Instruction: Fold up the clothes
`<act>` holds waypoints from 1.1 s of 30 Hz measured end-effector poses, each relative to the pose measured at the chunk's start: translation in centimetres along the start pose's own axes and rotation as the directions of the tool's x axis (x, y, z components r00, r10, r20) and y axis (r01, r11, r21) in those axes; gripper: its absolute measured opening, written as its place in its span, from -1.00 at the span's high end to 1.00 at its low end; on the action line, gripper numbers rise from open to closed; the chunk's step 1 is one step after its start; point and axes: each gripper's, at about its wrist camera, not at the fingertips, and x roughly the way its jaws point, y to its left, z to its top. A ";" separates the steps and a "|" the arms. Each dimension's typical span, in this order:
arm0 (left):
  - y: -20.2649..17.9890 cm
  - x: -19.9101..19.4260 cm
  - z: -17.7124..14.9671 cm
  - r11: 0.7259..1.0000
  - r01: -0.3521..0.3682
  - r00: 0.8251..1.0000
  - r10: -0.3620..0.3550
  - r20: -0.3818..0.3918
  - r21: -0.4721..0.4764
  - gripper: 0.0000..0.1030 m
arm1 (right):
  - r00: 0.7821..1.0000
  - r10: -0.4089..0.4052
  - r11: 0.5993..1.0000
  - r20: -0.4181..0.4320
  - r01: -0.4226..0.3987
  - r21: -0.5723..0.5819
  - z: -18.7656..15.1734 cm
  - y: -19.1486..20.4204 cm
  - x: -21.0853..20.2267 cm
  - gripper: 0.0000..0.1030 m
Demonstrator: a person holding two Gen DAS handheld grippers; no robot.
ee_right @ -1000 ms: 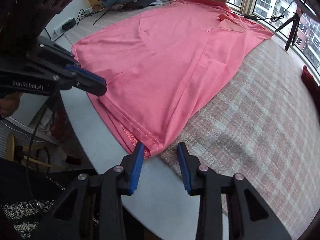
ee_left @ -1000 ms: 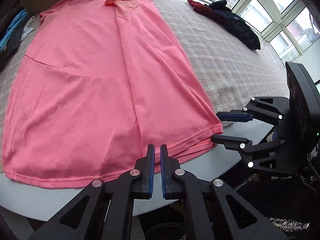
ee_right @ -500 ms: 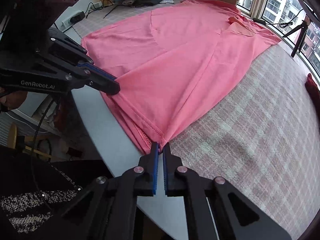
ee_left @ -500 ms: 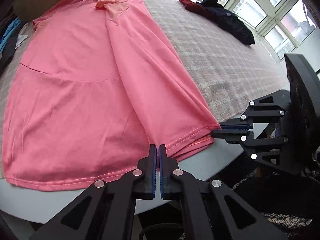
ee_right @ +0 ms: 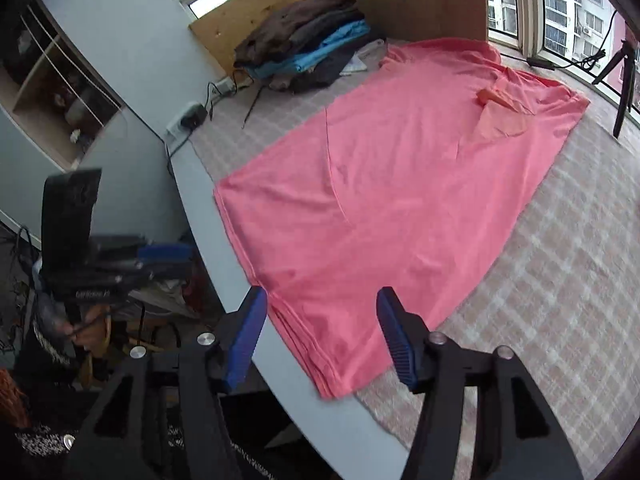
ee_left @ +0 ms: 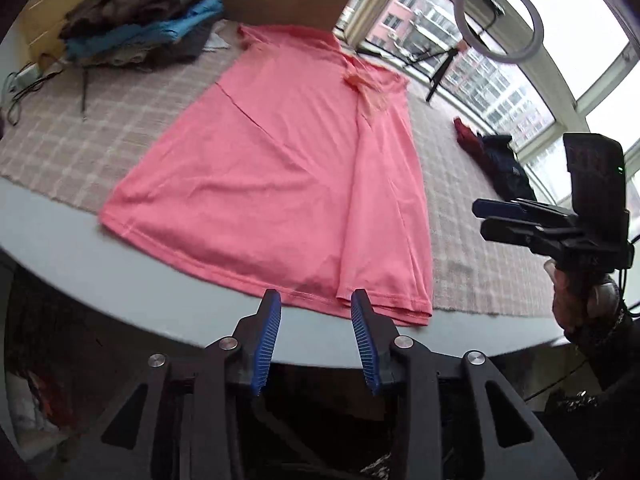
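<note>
A pink T-shirt [ee_left: 288, 184] lies flat on the checked table cover, one side folded over its middle, its hem at the table's near edge. It also shows in the right wrist view [ee_right: 392, 208]. My left gripper [ee_left: 316, 332] is open and empty, just short of the hem. My right gripper [ee_right: 322, 332] is open and empty, raised over the hem's near corner. The right gripper shows at the right of the left wrist view [ee_left: 496, 220], off the shirt. The left gripper shows at the left of the right wrist view [ee_right: 160, 256], off the table.
A stack of folded clothes [ee_left: 140, 24] sits at the far left of the table, also in the right wrist view [ee_right: 308, 40]. Dark and red garments [ee_left: 496, 156] lie at the right near the windows. A ring light on a tripod [ee_left: 496, 20] stands beyond. The grey table edge [ee_left: 120, 280] runs along the front.
Both grippers were shut on the shirt's hem half a second ago. They have opened, let go and pulled back and up. The shirt lies flat with its hem at the edge.
</note>
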 end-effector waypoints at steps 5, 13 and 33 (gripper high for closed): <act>4.4 -7.8 -5.5 0.982 -0.092 0.983 0.116 0.142 -0.167 0.14 | 0.985 0.173 0.985 0.030 -0.172 -0.009 4.7 6.6 3.5 -0.10; 13.1 -17.8 -17.4 0.906 -0.112 0.940 0.229 0.252 -0.407 0.09 | 0.978 0.198 0.927 0.064 -0.166 -0.336 2.4 25.2 6.6 -0.54; 31.2 -36.5 -44.6 0.665 -0.099 0.813 0.483 0.325 -0.741 0.07 | 0.926 0.352 0.917 -0.138 -0.371 -0.146 -3.8 52.0 16.6 -0.54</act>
